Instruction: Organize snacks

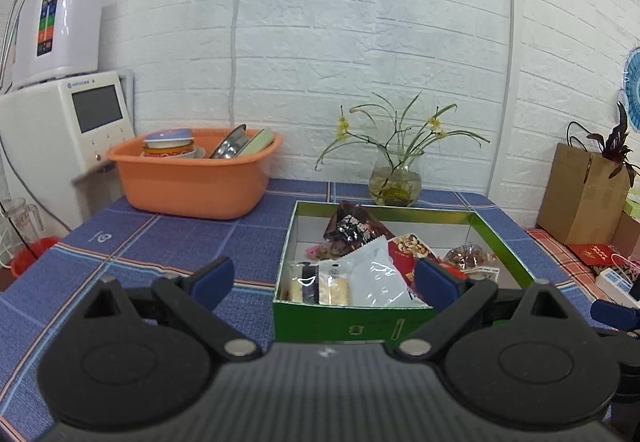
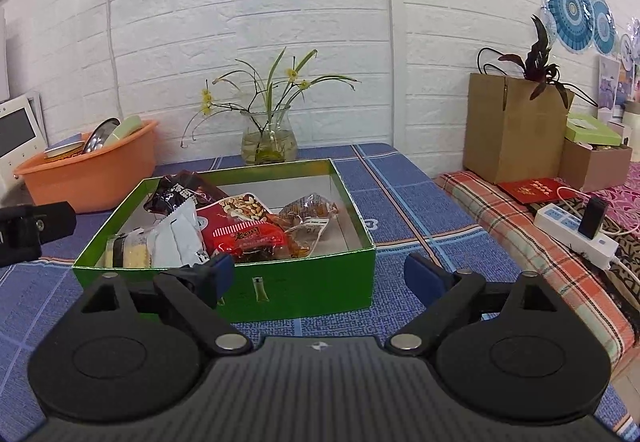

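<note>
A green cardboard box [image 1: 344,322] [image 2: 304,282] stands on the blue checked tablecloth and holds several snack packets: a dark packet [image 1: 352,228] [image 2: 180,193], a red nut packet [image 1: 412,250] [image 2: 244,226], a white packet [image 1: 376,278] [image 2: 176,242], a clear cracker pack [image 1: 316,282] [image 2: 128,250] and a clear packet of brown snacks [image 1: 472,256] [image 2: 308,213]. My left gripper [image 1: 324,282] is open and empty, just before the box's near wall. My right gripper [image 2: 320,276] is open and empty, before the box's near right part. The left gripper's body shows in the right wrist view [image 2: 28,230].
An orange basin [image 1: 192,177] [image 2: 88,177] with dishes stands at the back left. A glass vase with flowers [image 1: 394,177] [image 2: 270,141] is behind the box. White appliances [image 1: 68,121] are at the far left. A brown cardboard box [image 2: 512,129], a power strip [image 2: 576,234] and a red booklet [image 2: 532,189] are at the right.
</note>
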### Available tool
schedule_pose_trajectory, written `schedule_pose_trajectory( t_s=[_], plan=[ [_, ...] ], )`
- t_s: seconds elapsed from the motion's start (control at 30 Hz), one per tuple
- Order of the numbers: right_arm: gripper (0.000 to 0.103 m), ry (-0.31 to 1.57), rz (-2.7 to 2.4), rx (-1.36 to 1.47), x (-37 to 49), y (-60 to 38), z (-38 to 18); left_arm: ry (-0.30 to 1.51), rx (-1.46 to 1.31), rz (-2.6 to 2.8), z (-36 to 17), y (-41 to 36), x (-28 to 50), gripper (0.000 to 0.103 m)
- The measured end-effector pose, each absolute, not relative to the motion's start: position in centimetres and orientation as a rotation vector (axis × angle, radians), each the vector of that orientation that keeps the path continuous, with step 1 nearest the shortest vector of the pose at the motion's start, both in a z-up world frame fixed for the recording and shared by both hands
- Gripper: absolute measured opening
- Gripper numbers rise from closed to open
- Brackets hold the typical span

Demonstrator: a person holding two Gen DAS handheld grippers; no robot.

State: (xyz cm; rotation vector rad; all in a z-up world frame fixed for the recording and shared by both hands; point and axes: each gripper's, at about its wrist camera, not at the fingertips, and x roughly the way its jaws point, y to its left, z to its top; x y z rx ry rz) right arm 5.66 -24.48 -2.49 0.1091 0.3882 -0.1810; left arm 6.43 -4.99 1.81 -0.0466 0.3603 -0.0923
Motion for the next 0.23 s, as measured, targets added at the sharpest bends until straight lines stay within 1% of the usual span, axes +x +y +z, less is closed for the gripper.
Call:
schedule_pose_trajectory(
  t_s=[0.23],
  plan=[
    [0.103,0.390,-0.177,0.109,5.67,-24.51,-2.53,0.367,0.007,-0.071,1.73,-5.71,6.52,0.096]
  ],
)
